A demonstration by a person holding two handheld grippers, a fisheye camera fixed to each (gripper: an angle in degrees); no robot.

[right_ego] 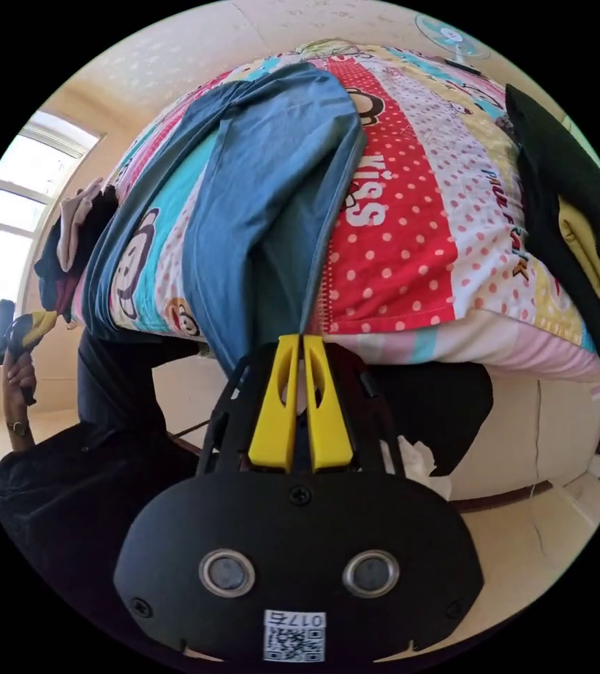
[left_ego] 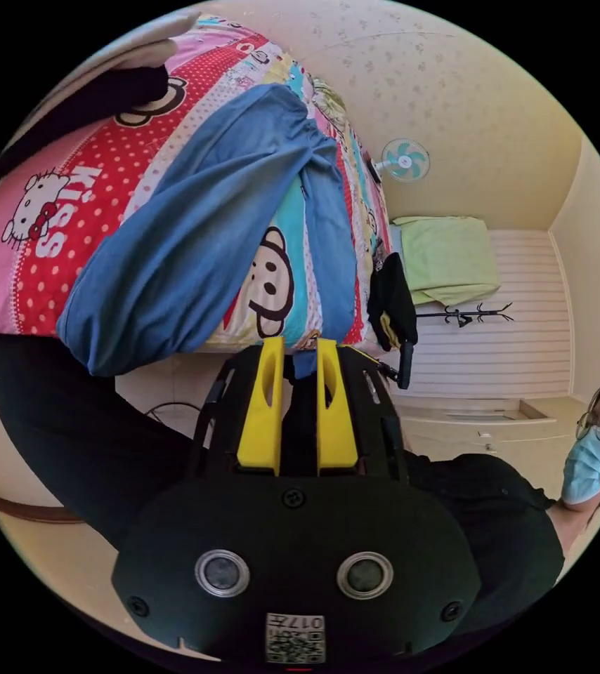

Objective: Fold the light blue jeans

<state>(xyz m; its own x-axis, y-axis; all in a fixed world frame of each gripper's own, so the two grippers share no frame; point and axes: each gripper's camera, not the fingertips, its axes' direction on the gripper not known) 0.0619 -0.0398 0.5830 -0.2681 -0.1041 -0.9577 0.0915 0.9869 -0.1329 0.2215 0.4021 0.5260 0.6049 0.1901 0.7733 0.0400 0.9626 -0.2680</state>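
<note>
Left gripper view: my left hand-held gripper (left_ego: pixel 298 349) had its yellow jaws closed on a small bit of blue cloth, the end of one leg of the jeans (left_ego: pixel 201 232). That leg ran straight away from the jaws across the bed (left_ego: pixel 47 232). The other leg lay broader, fanning off to the view's left and hanging over the bed's edge. Both met far from me, so the long axis ran from my jaws toward the waist end. The other hand-held gripper (left_ego: pixel 405 365) showed off to one side, by a dark garment (left_ego: pixel 391 298).

Right gripper view: my right hand-held gripper (right_ego: pixel 303 344) had its jaws nearly together at the hem of the broad leg. I judged them pinching the denim, though the cloth between them was hard to make out. The jeans (right_ego: pixel 265 196) stretched away from the jaws, up over the patterned bedspread.

Judgement: each gripper had one hem, with the waist farthest away. The coming fold depended on carrying the hems along that axis toward the waist.
</note>
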